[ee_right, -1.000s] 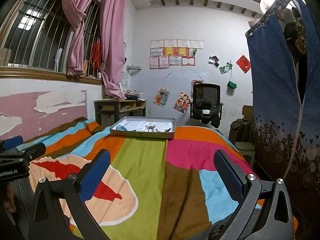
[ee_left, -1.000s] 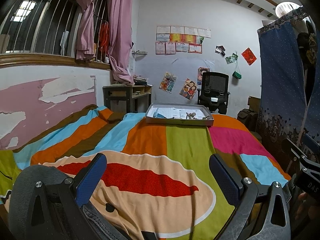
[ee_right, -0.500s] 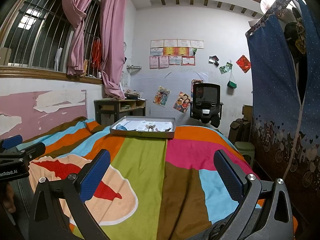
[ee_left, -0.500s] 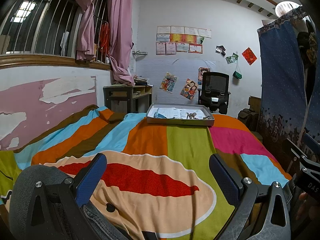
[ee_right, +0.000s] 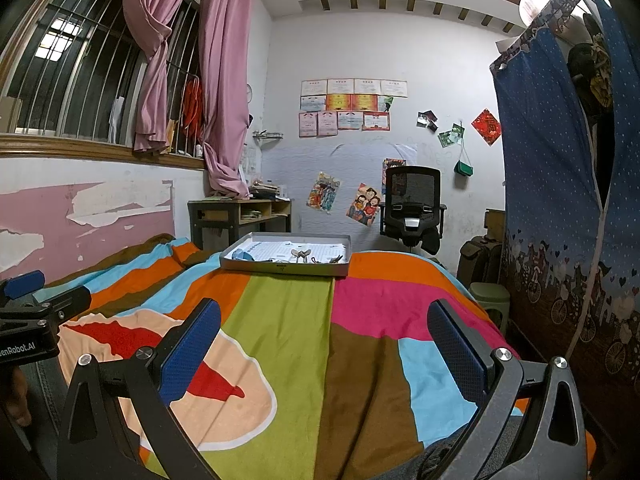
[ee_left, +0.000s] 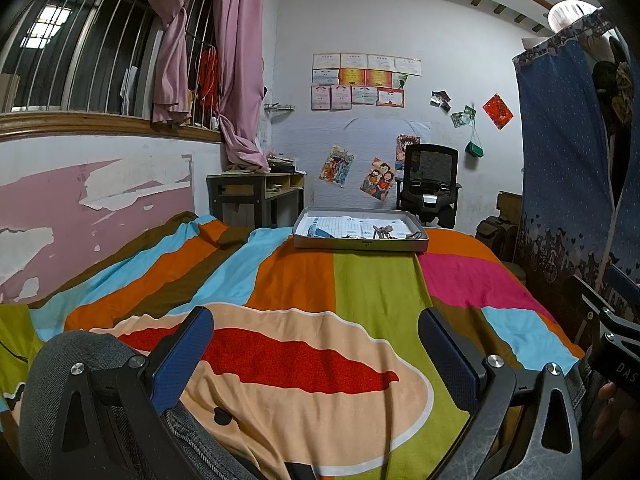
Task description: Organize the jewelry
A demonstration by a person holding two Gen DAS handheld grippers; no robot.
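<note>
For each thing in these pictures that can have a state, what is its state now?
left gripper: open, empty, low over the blanket.
right gripper: open, empty.
tray: lidless, resting on the far end of the bed.
jewelry: lying loose in the tray.
curtain: pulled aside, knotted.
office chair: unoccupied.

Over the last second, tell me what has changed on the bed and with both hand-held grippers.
Nothing visibly changed. The left hand-held gripper and right hand-held gripper hover open and empty over the multicoloured striped bedspread, and the shallow grey cardboard tray with its small metal jewelry pieces sits untouched at the far end.
</note>
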